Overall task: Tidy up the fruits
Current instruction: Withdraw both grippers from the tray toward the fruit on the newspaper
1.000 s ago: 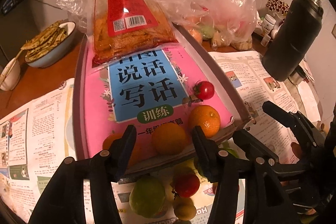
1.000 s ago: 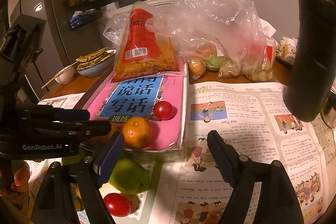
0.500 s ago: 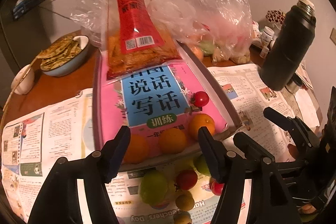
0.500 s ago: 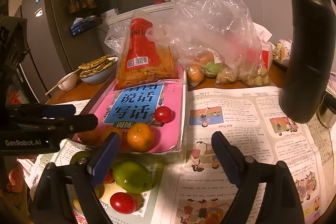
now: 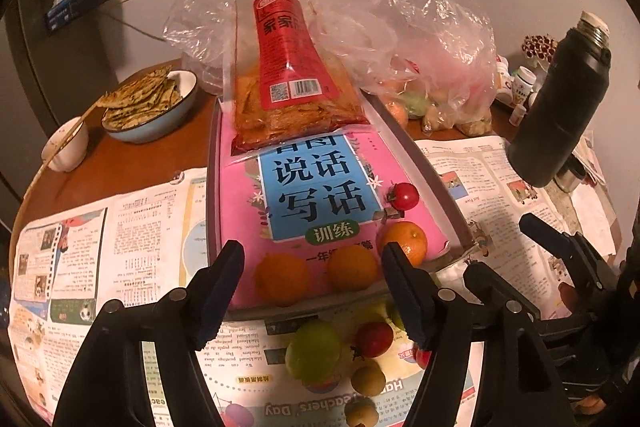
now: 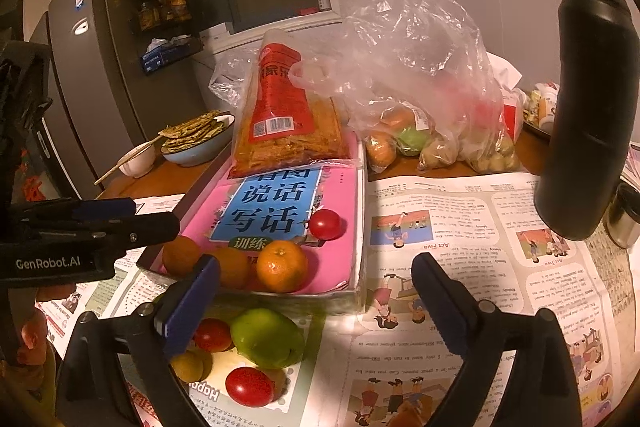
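Both grippers are hanging released and empty. The loose fruits [image 6: 256, 343] are lying on the newspaper [image 6: 460, 307] just below the tray [image 6: 360, 211], seemingly nearer the right gripper [image 6: 316, 291], off its left jaw; the left gripper [image 5: 312, 287] is hovering above them.

Fruit in plastic bag [image 6: 420, 131] blurred; book title behind snack packet [image 5: 288, 83].

Surface: brown wooden table [image 5: 132, 167].
Directly on it: newspaper [image 5: 120, 239], tray [image 5: 424, 167], blue bowl [image 5: 160, 123], black flask [image 6: 588, 131].
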`<state>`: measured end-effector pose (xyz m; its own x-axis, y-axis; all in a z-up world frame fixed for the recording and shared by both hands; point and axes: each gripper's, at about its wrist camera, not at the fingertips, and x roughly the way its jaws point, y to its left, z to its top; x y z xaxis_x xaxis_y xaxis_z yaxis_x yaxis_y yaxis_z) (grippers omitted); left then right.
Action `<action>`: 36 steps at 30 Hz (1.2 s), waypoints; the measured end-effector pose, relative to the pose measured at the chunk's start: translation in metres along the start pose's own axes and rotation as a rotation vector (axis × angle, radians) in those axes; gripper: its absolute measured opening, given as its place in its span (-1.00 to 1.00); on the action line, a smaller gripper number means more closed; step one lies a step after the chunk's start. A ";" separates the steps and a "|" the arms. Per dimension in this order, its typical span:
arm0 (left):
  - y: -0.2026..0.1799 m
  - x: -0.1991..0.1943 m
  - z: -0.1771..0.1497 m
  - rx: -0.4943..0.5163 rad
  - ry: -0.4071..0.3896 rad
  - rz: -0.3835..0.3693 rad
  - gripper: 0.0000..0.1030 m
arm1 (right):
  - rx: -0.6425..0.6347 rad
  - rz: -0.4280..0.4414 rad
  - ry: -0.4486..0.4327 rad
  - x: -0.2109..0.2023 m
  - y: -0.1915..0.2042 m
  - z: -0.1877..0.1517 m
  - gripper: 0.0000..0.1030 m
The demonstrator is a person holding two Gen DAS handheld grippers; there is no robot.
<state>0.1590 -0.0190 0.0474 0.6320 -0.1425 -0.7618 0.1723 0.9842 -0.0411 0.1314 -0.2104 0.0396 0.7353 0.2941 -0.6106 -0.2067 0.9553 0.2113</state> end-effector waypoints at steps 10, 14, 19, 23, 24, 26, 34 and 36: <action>0.008 -0.009 -0.008 -0.009 -0.005 -0.007 0.41 | -0.009 0.022 0.002 -0.002 0.008 0.000 0.92; 0.009 -0.014 -0.009 -0.011 -0.015 -0.011 0.41 | -0.011 0.031 -0.001 -0.004 0.010 -0.001 0.94; 0.015 -0.019 -0.010 -0.028 -0.023 0.001 0.41 | -0.007 0.038 -0.004 -0.006 0.009 0.000 0.98; 0.020 -0.025 -0.011 -0.033 -0.029 0.004 0.41 | -0.007 0.048 -0.031 -0.015 0.008 0.002 0.98; 0.021 -0.027 -0.011 -0.035 -0.035 0.007 0.41 | -0.009 0.049 -0.033 -0.016 0.008 0.002 0.98; 0.022 -0.029 -0.011 -0.039 -0.038 0.012 0.41 | -0.017 0.055 -0.042 -0.021 0.008 0.004 0.98; 0.021 -0.038 -0.021 -0.023 -0.040 0.017 0.41 | 0.006 0.068 -0.058 -0.035 -0.005 0.003 0.98; 0.021 -0.039 -0.023 -0.019 -0.036 0.018 0.41 | -0.002 0.074 -0.055 -0.037 -0.005 0.001 0.98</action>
<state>0.1208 0.0098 0.0608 0.6617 -0.1277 -0.7388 0.1459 0.9885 -0.0402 0.1058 -0.2258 0.0624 0.7521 0.3621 -0.5507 -0.2633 0.9311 0.2526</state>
